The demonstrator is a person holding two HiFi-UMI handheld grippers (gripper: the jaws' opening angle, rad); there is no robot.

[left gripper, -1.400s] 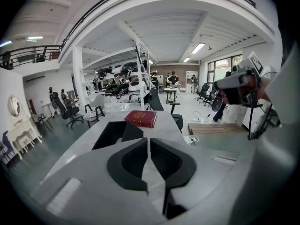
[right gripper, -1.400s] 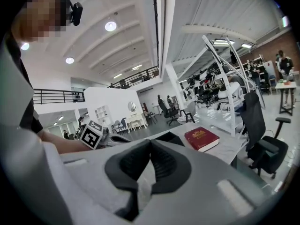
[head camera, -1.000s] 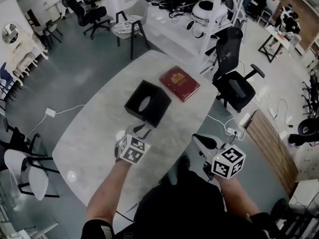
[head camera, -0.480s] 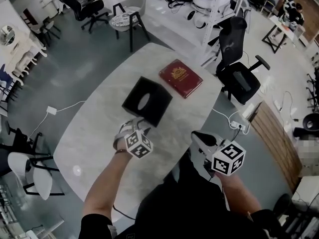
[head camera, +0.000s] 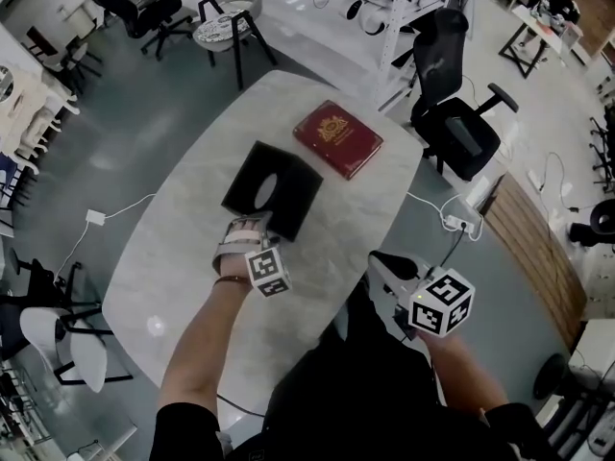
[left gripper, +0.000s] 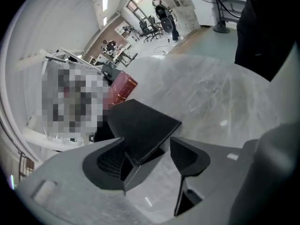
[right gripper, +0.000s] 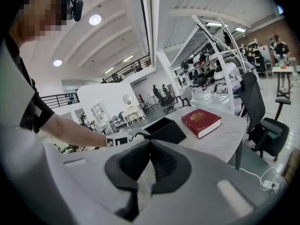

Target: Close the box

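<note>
My left tool (left gripper: 147, 146) has dropped forward since a second ago and now sits at the near edge of the black box (head camera: 274, 188). Its jaws have just been opening and stand wide, with a corner of the box between them, unclamped. My right tool (right gripper: 149, 142), jaws together and empty, hangs just off the counter's (head camera: 183, 257) edge. The box sits mid-counter beside a red book (head camera: 337, 138). Its inside is dark, and I cannot tell its contents.
</note>
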